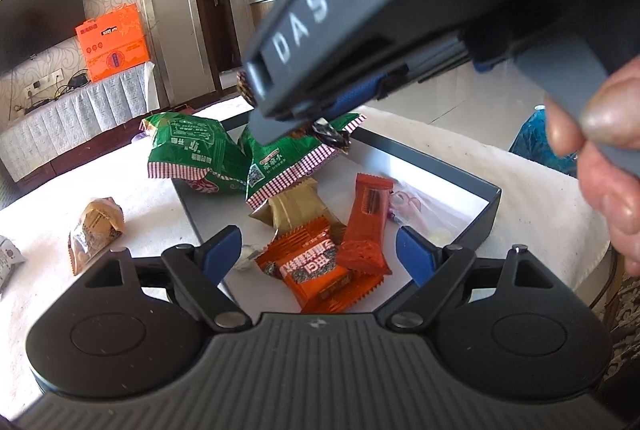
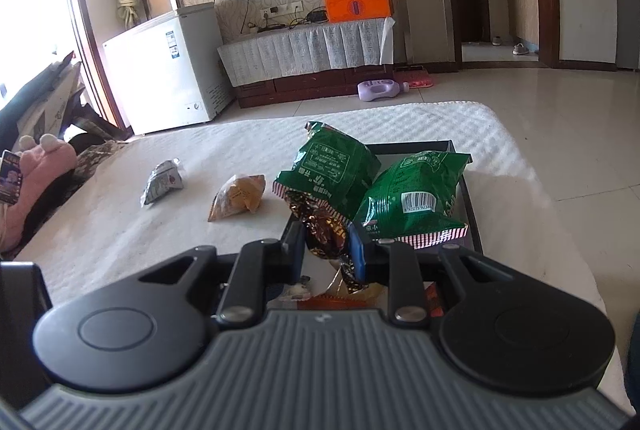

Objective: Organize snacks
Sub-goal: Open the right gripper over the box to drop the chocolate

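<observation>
A dark shallow box [image 1: 490, 206] on the white-covered table holds two green snack bags [image 1: 192, 154] [image 1: 280, 166], orange packets [image 1: 316, 270], a red bar [image 1: 366, 226] and a gold packet [image 1: 296, 208]. My left gripper [image 1: 320, 254] is open and empty above the orange packets. My right gripper [image 2: 326, 242] is shut on a dark brown foil candy [image 2: 322, 226] and holds it over the box; it crosses the top of the left wrist view [image 1: 304, 114]. The green bags also show in the right wrist view [image 2: 332, 166] [image 2: 416, 198].
A tan snack packet [image 1: 94, 230] [image 2: 238, 200] and a grey-white packet [image 2: 162, 182] lie on the table cloth [image 2: 120, 230] left of the box. A pink plush [image 2: 36, 166] sits at the table's left edge. A blue bag [image 1: 536, 142] lies right of the box.
</observation>
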Demonstrator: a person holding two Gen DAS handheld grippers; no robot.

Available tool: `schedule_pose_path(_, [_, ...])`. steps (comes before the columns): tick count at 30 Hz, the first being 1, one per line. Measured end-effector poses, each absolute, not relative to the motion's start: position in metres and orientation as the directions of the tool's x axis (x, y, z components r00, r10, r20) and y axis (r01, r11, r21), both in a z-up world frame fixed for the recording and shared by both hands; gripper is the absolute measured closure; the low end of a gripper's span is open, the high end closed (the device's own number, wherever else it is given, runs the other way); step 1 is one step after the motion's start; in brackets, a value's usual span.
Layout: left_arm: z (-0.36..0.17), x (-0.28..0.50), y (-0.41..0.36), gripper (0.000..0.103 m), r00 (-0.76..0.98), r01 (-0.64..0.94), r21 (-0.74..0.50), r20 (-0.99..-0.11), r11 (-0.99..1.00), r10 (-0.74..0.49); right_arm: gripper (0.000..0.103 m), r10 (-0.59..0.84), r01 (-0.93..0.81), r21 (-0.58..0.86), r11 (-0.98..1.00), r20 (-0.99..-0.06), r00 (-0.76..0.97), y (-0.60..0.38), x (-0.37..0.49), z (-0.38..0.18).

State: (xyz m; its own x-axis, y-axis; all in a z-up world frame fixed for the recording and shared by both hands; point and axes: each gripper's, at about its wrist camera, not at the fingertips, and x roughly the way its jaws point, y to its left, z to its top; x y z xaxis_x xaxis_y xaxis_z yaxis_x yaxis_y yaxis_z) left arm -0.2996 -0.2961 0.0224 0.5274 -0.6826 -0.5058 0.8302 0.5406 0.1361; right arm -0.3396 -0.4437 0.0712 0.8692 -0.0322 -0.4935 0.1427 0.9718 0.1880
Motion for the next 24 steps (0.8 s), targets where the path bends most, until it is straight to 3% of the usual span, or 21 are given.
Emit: schedule_pose_path(24, [0.025, -0.298, -0.288, 0.013, 0.535, 0.826, 0.144, -0.504, 0.545, -0.679, 0.076, -0.051, 0.164, 0.15, 0.975, -0.565, 0.823, -0.444, -0.324, 0.055])
